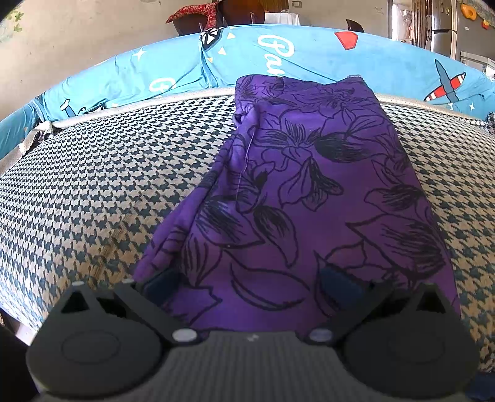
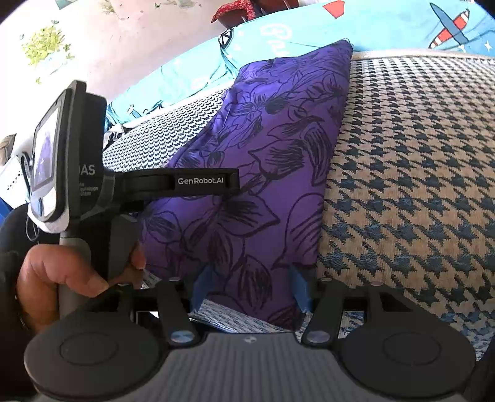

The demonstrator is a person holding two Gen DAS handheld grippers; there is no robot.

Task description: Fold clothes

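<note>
A purple garment with black flower outlines [image 1: 309, 191] lies folded in a long strip on a houndstooth-patterned surface [image 1: 92, 191]. My left gripper [image 1: 250, 284] is open, its dark blue pads [image 1: 161, 283] spread wide over the garment's near edge. In the right wrist view the same garment [image 2: 263, 160] runs away from me. My right gripper [image 2: 250, 290] is open, its blue pads [image 2: 298, 289] on either side of the garment's near end. The left gripper's body and the hand holding it [image 2: 62, 272] show at the left there.
A light blue sheet with planes and white lettering [image 1: 278, 52] lies beyond the far edge of the surface. Houndstooth cover [image 2: 417, 185] stretches to the right of the garment. A wall and a red cushion [image 1: 198, 15] are far behind.
</note>
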